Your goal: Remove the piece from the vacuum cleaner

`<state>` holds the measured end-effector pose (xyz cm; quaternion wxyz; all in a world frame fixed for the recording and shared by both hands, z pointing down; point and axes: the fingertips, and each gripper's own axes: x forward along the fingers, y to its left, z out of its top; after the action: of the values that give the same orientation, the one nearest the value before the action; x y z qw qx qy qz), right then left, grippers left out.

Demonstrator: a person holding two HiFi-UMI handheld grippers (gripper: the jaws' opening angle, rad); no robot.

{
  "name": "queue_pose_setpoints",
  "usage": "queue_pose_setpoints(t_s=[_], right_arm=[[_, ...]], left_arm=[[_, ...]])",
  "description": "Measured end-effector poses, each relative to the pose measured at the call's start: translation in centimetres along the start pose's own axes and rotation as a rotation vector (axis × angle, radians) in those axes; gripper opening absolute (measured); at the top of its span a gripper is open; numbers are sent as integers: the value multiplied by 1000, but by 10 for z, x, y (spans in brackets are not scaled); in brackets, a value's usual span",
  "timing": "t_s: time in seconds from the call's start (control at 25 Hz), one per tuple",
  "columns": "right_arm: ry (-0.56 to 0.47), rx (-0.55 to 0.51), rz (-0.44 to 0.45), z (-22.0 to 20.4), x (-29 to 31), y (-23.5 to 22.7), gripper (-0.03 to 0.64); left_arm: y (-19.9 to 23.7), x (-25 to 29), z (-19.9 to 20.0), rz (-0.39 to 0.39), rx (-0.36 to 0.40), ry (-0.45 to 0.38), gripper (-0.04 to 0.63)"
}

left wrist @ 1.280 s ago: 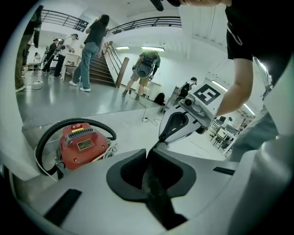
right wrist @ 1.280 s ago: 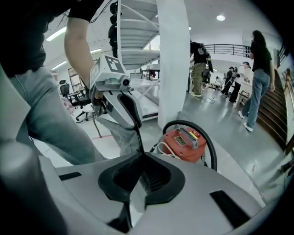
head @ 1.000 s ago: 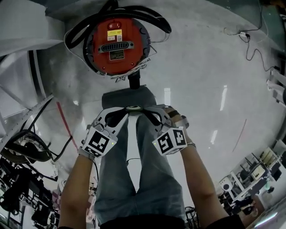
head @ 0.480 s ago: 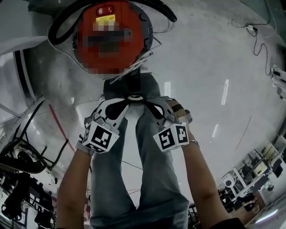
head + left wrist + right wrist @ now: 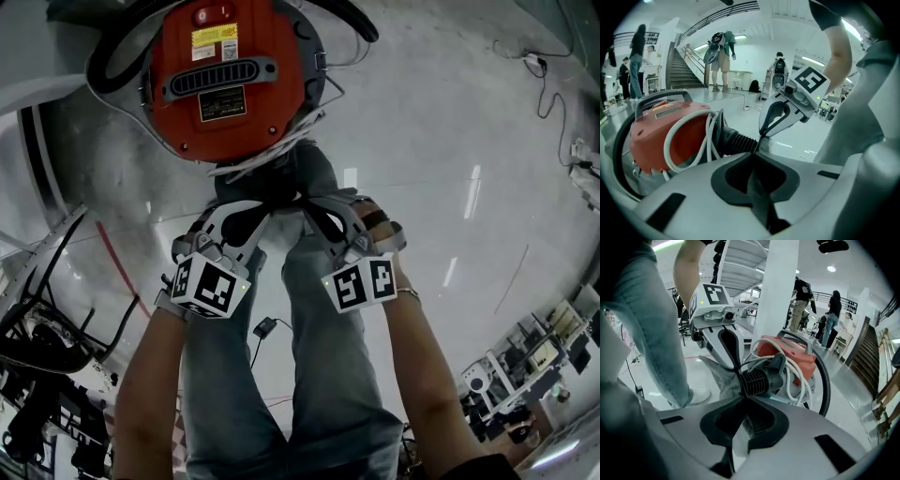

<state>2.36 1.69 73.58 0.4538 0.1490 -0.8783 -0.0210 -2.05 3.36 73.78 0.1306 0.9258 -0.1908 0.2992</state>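
Note:
A red vacuum cleaner fills the top of the head view, with a white cord looped at its front. From it juts a black ribbed connector carrying a grey fabric bag. My left gripper and right gripper meet tip to tip just below the cleaner, both shut on the grey bag beside the connector. In the left gripper view the red body lies left of the shut jaws. A pale strip of fabric shows between the right jaws.
A black hose curls round the cleaner. The person's jeans legs stand under the grippers, and a thin cable with a plug lies on the floor. Metal racks crowd the left, equipment the lower right. People and a staircase are far off.
The red vacuum cleaner has grown larger in the head view and now overlaps the grey bag. Both grippers stay shut and have drifted slightly up toward it.

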Motion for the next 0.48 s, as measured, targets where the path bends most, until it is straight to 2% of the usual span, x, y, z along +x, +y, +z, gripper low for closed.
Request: queue_pose_setpoints(t_s=[0.16, 0.48], right_arm=[[-4, -28, 4, 0, 0, -2, 43], [-35, -43, -11, 13, -12, -4, 41]], left_arm=[[-1, 0, 1, -5, 19, 5, 34], [1, -12, 12, 24, -20, -28, 34]])
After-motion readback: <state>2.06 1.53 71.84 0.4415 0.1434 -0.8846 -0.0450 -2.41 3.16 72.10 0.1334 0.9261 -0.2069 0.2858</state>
